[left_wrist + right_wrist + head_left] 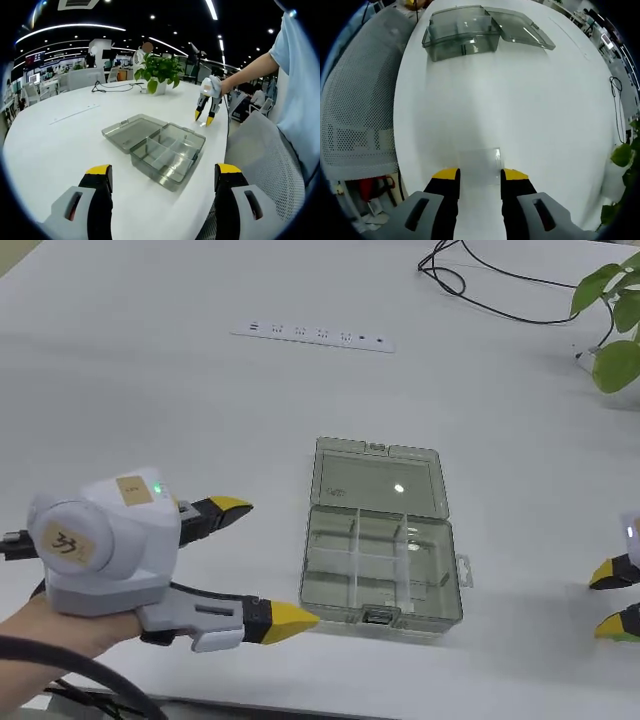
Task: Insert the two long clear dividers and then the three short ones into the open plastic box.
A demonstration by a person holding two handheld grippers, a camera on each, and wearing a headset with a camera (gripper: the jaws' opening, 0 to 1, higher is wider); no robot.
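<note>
The left gripper (272, 560) is held beside the open box (380, 540), jaws spread; the right gripper (479, 174) is spread around a clear divider (480, 159).

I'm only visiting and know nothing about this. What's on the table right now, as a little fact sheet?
Box: plastic box, lid open, dividers already forming compartments inside
Left gripper: jaws wide apart, empty, beside the box
Right gripper: jaws on either side of a flat clear piece; whether it is gripped is unclear
Elsewhere: power strip, cable, plant
</note>
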